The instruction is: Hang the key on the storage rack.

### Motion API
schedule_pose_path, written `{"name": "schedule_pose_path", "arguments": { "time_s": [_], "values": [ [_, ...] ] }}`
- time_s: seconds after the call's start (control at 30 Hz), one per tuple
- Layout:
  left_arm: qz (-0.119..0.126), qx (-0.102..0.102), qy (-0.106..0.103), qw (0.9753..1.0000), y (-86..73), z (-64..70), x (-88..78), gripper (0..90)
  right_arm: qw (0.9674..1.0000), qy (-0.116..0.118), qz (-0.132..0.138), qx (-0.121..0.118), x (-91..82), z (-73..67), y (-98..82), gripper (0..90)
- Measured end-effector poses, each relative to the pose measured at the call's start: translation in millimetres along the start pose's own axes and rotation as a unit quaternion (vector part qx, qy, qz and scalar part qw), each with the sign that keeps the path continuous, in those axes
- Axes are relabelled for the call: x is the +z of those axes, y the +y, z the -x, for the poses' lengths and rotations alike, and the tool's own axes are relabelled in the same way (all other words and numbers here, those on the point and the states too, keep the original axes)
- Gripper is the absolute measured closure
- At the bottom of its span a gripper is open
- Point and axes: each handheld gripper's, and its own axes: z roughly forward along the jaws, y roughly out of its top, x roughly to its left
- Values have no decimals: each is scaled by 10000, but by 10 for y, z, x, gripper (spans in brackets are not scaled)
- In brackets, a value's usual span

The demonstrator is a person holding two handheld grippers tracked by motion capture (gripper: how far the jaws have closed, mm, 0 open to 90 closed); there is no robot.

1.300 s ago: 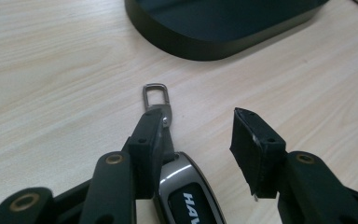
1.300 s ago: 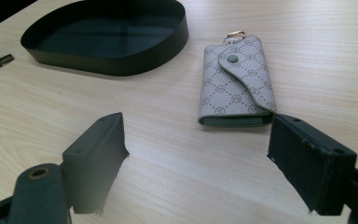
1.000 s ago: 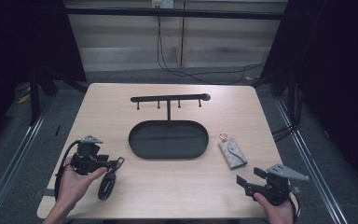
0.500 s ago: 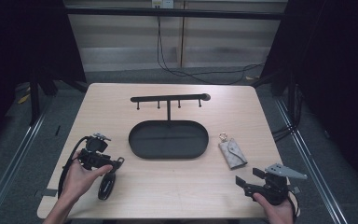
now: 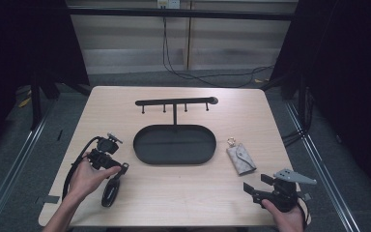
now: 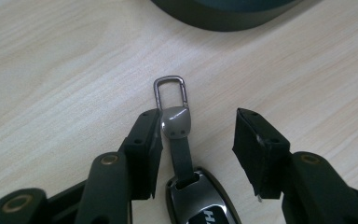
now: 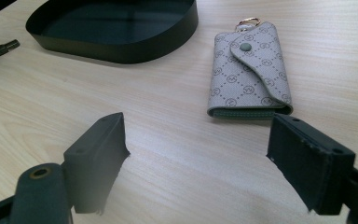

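Clearly the risk lies at the lower left of the high view, where the left gripper [image 5: 107,155] sits low over a black car key fob with a grey strap and a metal clip [image 6: 182,154]. In the left gripper view its jaws stand apart, straddling the strap: one jaw touches the strap's riveted grey end, while the other is well clear. Closing from this off-centre stance would probably push the fob sideways across the pale wooden table [image 5: 183,193] instead of pinching it, and the thin strap could slip out or twist. The small clip, pointing toward the black oval metal tray [image 5: 175,144], offers little to hold.

At the lower right of the high view, the right gripper [image 5: 265,191] hovers with its jaws spread wide and nothing between them. A grey patterned key pouch with a snap flap and a gold ring [image 7: 249,70] lies flat beyond it, just beside the tray. A flat pouch is hard to pinch from above; the jaws might scrape the table or skid it against the tray wall. The black hook rack [image 5: 175,102] rising from the tray's far edge holds nothing.
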Motion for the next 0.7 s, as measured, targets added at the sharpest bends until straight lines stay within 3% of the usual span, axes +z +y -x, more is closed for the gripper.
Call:
{"name": "schedule_pose_path", "arguments": {
  "time_s": [0.23,0.7],
  "values": [
    [-268,-71,-73,9996,41,-117,95,579,10000,-23,-37,17,6,5,-1,192],
    [-594,24,-49,9982,102,-142,199,649,10000,-26,-93,11,25,6,1,192]
  ]
}}
